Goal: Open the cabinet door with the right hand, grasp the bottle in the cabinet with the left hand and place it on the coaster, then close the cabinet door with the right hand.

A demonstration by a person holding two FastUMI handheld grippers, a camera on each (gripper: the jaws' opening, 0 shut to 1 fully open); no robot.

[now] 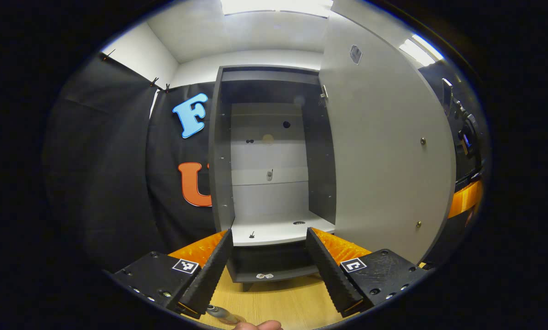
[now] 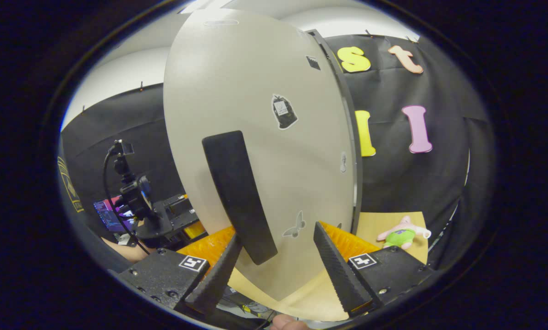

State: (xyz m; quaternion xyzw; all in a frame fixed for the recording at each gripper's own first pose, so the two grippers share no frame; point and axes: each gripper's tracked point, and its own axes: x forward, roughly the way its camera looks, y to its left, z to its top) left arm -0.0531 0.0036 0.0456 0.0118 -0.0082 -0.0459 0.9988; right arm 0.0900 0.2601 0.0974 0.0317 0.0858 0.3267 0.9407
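Left gripper view: a tall grey cabinet [image 1: 274, 151] stands open at the far edge of a light wooden table [image 1: 274, 302], its door [image 1: 384, 151] swung out to the right.
Cabinet inside: pale back panel and a white bottom shelf [image 1: 278, 231]; no bottle stands on the shelf.
Bottle: a clear rounded object with a dark cap [image 1: 223, 314] lies at the near edge of the table, just beside the left gripper's left fingertip; it may be the bottle, but too little shows to be sure.
Coaster: I cannot place it.
Left gripper [image 1: 269, 270]: jaws spread wide and holding nothing, aimed at the cabinet's lower front.
Right gripper view: the door's outer face [image 2: 264, 137] is close in front, with a long black handle [image 2: 239, 197] running down it.
Right gripper [image 2: 276, 268]: jaws wide, with the handle's lower end between them near the left finger; no squeeze is apparent.
Door handling: likely a stiff, light panel swinging freely on hinges; the handle's lower end is the best hold, or push flat on the face to close it.
Bottle handling: if that object is the bottle, it is probably light, smooth and slippery, so grip the middle of the body.
Other things: a plush toy [image 2: 404, 231] at the table's right edge; a camera stand [image 2: 134, 192] off to the left.
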